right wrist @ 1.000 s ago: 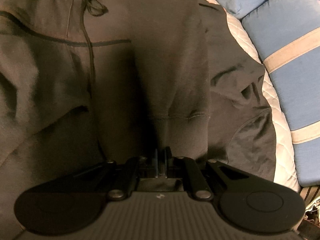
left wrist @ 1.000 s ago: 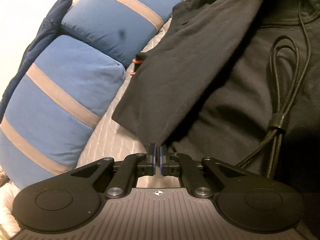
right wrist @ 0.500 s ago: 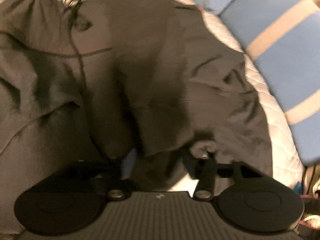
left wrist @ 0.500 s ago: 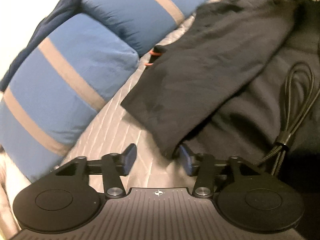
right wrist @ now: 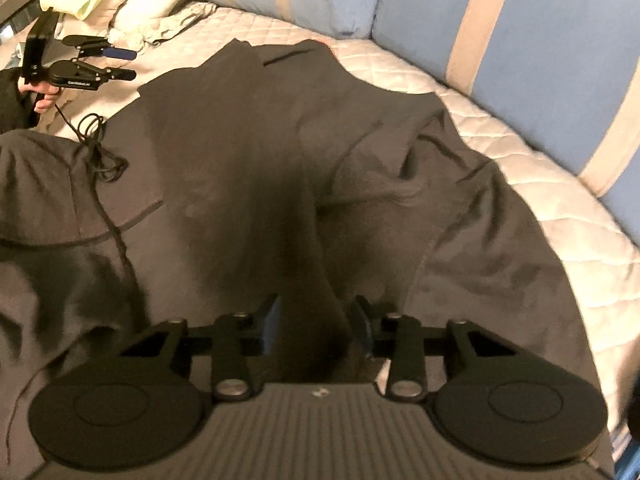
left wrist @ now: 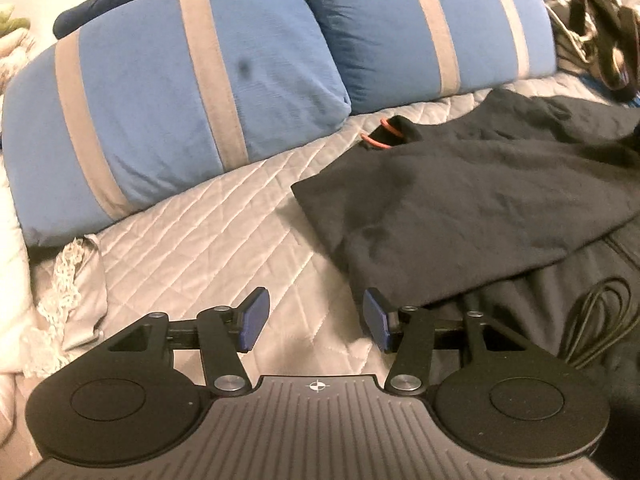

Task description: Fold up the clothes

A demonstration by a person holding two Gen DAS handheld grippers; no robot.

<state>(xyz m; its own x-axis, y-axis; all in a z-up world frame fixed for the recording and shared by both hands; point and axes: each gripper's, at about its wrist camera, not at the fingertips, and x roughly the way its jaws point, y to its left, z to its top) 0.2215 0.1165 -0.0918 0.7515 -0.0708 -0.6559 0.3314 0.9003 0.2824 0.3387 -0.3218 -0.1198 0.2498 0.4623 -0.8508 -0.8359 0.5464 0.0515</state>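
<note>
Fabric of the dark hoodie [right wrist: 256, 168] fills the centre of the right view, a fold running lengthwise up between the right gripper [right wrist: 316, 324]'s parted, empty fingers. Left gripper [left wrist: 316, 320] gapes over the quilt [left wrist: 208, 240], garment edge lying to its right.

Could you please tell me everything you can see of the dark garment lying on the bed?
The dark charcoal, soft knit garment lies spread and rumpled on the white quilted bedcover, below the blue pillows with grey stripes. One flap is folded over its body, with creases along the right side. A thin black cord trails across its left part. An orange-red loop shows at its far edge. The left gripper is open over the quilt beside it; the right gripper is open above it.
</note>
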